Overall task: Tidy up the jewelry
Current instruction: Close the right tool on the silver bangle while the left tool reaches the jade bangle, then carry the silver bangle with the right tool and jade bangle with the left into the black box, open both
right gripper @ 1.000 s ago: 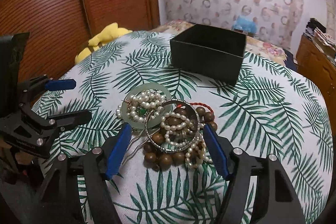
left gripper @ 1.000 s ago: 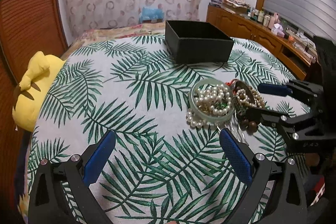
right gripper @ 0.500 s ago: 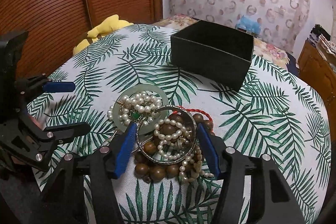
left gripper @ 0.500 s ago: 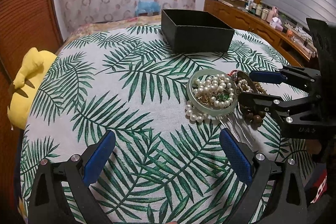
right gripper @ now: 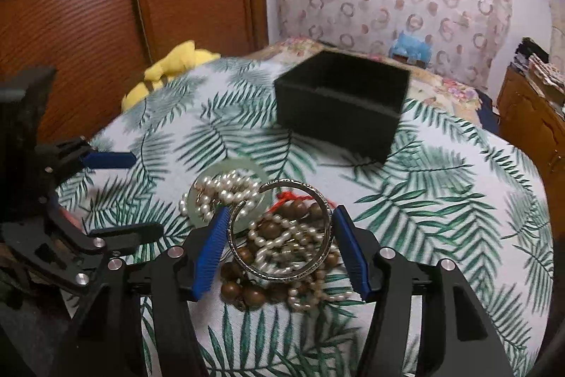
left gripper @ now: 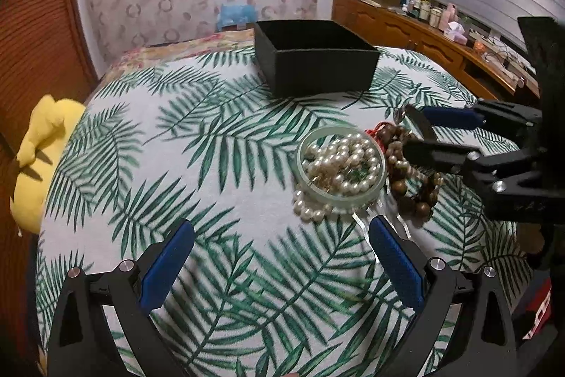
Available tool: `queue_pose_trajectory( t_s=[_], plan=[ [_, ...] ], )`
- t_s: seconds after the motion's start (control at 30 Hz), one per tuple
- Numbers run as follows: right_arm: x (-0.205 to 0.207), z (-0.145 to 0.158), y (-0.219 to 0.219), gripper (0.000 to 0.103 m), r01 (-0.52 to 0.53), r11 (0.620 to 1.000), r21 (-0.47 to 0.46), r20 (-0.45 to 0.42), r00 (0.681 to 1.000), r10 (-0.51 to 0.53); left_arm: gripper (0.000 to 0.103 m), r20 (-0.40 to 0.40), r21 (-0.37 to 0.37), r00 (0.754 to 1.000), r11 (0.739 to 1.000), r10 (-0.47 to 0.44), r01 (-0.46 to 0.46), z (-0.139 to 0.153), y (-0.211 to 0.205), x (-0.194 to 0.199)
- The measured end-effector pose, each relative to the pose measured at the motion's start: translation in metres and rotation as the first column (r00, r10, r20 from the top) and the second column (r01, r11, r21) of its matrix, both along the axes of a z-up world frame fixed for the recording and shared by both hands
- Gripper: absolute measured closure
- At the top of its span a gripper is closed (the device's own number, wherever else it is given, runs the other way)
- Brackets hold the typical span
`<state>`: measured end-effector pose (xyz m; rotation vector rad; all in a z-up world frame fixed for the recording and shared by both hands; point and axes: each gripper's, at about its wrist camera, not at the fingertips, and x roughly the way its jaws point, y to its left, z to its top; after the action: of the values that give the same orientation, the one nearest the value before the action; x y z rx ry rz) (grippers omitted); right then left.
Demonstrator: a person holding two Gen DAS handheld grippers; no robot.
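Observation:
A heap of jewelry lies on the leaf-print cloth: a pale green jade bangle (left gripper: 340,196) with a pearl strand (left gripper: 342,158) in it, brown wooden beads (left gripper: 406,179) and a red cord. My right gripper (right gripper: 279,246) is shut on a silver bangle (right gripper: 282,272), lifted and tilted above the beads; it also shows in the left wrist view (left gripper: 418,122). My left gripper (left gripper: 279,257) is open and empty, short of the heap. An open black box (left gripper: 314,59) stands beyond the heap.
A yellow plush toy (left gripper: 39,143) lies at the cloth's left edge. A wooden sideboard (left gripper: 423,34) with small bottles runs along the right. Wooden wardrobe doors (right gripper: 106,6) stand at the left. A clear hairpin (left gripper: 367,221) lies by the jade bangle.
My right gripper has closed on the silver bangle and lifted it off the beads. My left gripper has stayed open and shifted a little.

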<state>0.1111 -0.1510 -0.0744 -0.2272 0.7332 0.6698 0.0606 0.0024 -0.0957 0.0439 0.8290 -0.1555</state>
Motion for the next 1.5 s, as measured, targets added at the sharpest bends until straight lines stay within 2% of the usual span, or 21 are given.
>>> queue_pose_trajectory(
  t_s=[0.27, 0.37, 0.6, 0.73, 0.77, 0.9, 1.23, 1.5],
  plan=[
    [0.001, 0.007, -0.022, 0.041, 0.048, 0.999, 0.005, 0.019, 0.999, -0.048, 0.008, -0.038, -0.007, 0.995, 0.996, -0.090, 0.090, -0.004, -0.019, 0.026],
    [0.002, 0.006, -0.027, 0.041, 0.055, 0.998, 0.009, 0.019, 0.998, -0.055, 0.014, -0.054, -0.030, 0.992, 0.993, -0.112, 0.110, -0.006, -0.022, 0.035],
    [0.003, 0.009, -0.028, 0.041, 0.063, 0.998, 0.014, 0.030, 0.998, -0.064, 0.023, -0.068, -0.020, 0.986, 0.989, -0.149, 0.148, -0.009, -0.029, 0.047],
    [0.003, 0.010, -0.029, 0.041, 0.066, 0.998, 0.012, 0.031, 0.997, -0.066, 0.034, -0.060, -0.006, 0.983, 0.984, -0.176, 0.176, -0.009, -0.035, 0.049],
    [0.003, 0.010, -0.029, 0.041, 0.065, 0.998, 0.010, 0.031, 0.997, -0.066, 0.034, -0.059, -0.004, 0.982, 0.984, -0.180, 0.180, -0.009, -0.036, 0.049],
    [0.005, 0.011, -0.031, 0.041, 0.066, 0.998, 0.005, 0.031, 0.997, -0.066, 0.035, -0.052, -0.012, 0.982, 0.983, -0.184, 0.184, -0.008, -0.036, 0.049],
    [0.015, 0.020, -0.025, 0.041, 0.058, 0.998, -0.012, 0.047, 0.997, -0.058, 0.035, 0.026, -0.032, 0.989, 0.989, -0.146, 0.147, 0.014, -0.019, 0.046],
    [0.043, 0.035, -0.016, 0.041, 0.061, 0.998, -0.016, 0.056, 0.997, -0.059, 0.035, 0.067, -0.033, 0.992, 0.993, -0.109, 0.111, 0.033, -0.004, 0.053]
  ],
)
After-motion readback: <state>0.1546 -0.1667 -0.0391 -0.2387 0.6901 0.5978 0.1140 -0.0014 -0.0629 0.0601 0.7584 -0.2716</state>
